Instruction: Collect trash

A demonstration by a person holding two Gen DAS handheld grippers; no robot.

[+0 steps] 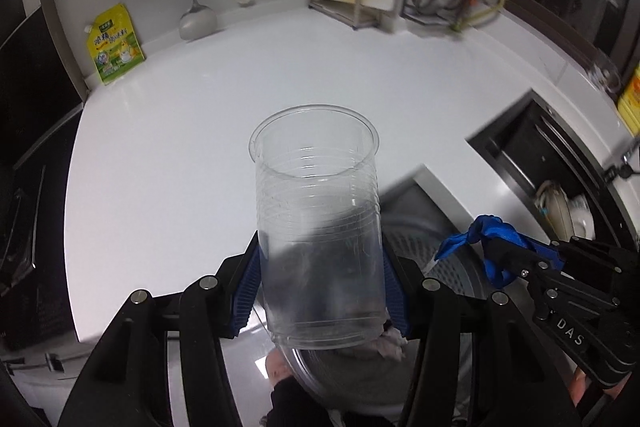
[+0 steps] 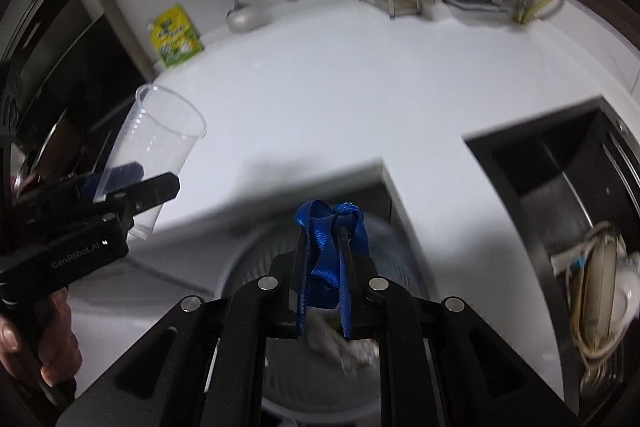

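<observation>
Held upright-to-tilted above the front edge of the white worktop (image 1: 168, 131): a clear plastic cup (image 1: 316, 211), long axis running from its base near the camera up to an open rim leaning away toward the back wall. Clamped low on the cup's sides by the left gripper (image 1: 320, 291), blue pads (image 1: 246, 287) pressed against both walls, jaws spread only as wide as the cup itself. Seen from the right wrist view as tipped, rim (image 2: 172, 115) up and toward the worktop's left edge, base down by the black fingers. Pinched in the right gripper (image 2: 325, 267): a blue ribbon strap (image 2: 324, 247), bunched and knotted at its far end, long axis running along the fingers and away from the camera, jaws drawn narrow around the fabric. Carried off the worktop, over a grey ribbed trash bin (image 2: 248, 267) standing in the notch cut into the front edge, crumpled pale paper (image 2: 344, 343) visible inside. Both cup and strap kept clear of the surface, just in front of that notch. Propped against the wall at the back left corner: a yellow-green pouch (image 1: 114, 45). Hung beside it: a ladle (image 1: 196, 15). Set into the right side: a dark sink (image 2: 560, 195) with dishes (image 2: 600, 287).
</observation>
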